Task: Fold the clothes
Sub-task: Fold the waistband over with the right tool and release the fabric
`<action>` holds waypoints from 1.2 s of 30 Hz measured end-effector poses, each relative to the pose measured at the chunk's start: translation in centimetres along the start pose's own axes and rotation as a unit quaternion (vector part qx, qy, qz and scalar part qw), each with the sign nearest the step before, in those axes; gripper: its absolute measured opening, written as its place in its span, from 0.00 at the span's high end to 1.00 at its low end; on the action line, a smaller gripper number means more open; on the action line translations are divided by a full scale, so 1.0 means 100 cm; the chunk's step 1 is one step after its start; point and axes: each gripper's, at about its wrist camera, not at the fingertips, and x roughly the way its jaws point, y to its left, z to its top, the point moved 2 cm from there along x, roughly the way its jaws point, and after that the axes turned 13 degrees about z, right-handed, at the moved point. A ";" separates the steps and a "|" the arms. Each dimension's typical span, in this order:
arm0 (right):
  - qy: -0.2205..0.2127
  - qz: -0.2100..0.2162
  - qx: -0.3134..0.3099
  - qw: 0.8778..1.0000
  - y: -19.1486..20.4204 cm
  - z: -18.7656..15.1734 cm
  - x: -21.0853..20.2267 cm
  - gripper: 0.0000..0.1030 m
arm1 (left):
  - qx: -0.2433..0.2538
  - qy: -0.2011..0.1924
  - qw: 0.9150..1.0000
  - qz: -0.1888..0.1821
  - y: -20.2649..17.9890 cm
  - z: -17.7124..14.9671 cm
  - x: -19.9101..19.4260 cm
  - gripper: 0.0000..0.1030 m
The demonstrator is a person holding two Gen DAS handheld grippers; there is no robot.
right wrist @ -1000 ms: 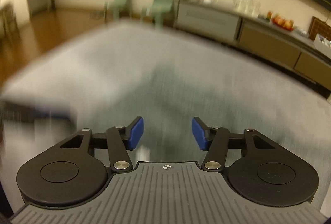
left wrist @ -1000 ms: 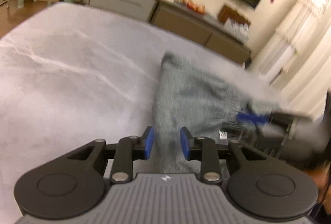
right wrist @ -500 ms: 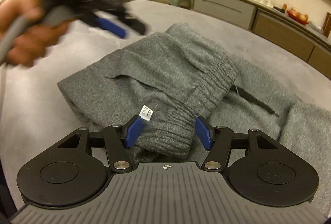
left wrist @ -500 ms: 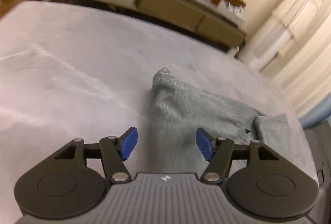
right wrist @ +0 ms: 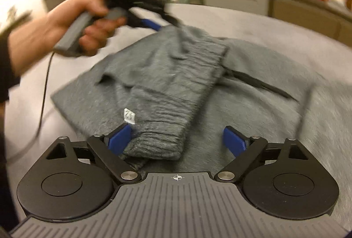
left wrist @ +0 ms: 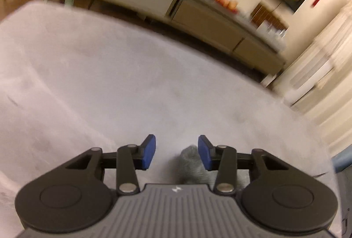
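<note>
Since half a sec ago, right gripper jaws have spread wide off the waistband; left gripper has swung up over the far corner, jaws apart, empty. Grey sweatpants lie partly folded on the bed. Risk: released fold could slump open, or a finger snags it. Left cam shows only a corner of cloth; right cam shows the garment, size tag & my left hand.

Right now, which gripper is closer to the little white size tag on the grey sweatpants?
Right. The right gripper sits open just below the white size tag, its left finger almost touching it. The left gripper is at the sweatpants' far edge.
</note>
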 end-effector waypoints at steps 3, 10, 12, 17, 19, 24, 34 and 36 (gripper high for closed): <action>-0.037 -0.001 0.025 0.999 -0.003 0.000 -0.031 0.26 | 0.074 -0.024 0.996 -0.037 -0.034 -0.012 -0.044 0.57; -0.034 -0.084 -0.011 0.996 -0.021 -0.019 -0.085 0.29 | 0.270 0.028 0.961 -0.061 -0.139 -0.127 -0.050 0.54; -0.035 -0.107 0.001 0.994 -0.040 -0.029 -0.095 0.28 | 0.283 0.020 0.958 -0.025 -0.144 -0.141 -0.038 0.51; -0.032 -0.121 0.042 0.991 -0.070 -0.045 -0.103 0.34 | 0.260 -0.020 0.965 -0.020 -0.153 -0.152 -0.069 0.54; -0.049 -0.118 0.042 0.991 -0.067 -0.040 -0.113 0.30 | 0.261 -0.032 0.964 -0.049 -0.155 -0.171 -0.092 0.52; -0.066 -0.124 0.030 0.990 -0.065 -0.035 -0.125 0.25 | 0.277 -0.019 0.961 -0.003 -0.150 -0.218 -0.074 0.51; -0.117 -0.173 0.081 0.975 -0.084 -0.059 -0.165 0.04 | 0.247 -0.024 0.969 -0.003 -0.187 -0.205 -0.100 0.45; -0.114 -0.187 0.132 0.967 -0.103 -0.072 -0.173 0.05 | 0.236 -0.028 0.971 -0.018 -0.198 -0.198 -0.111 0.34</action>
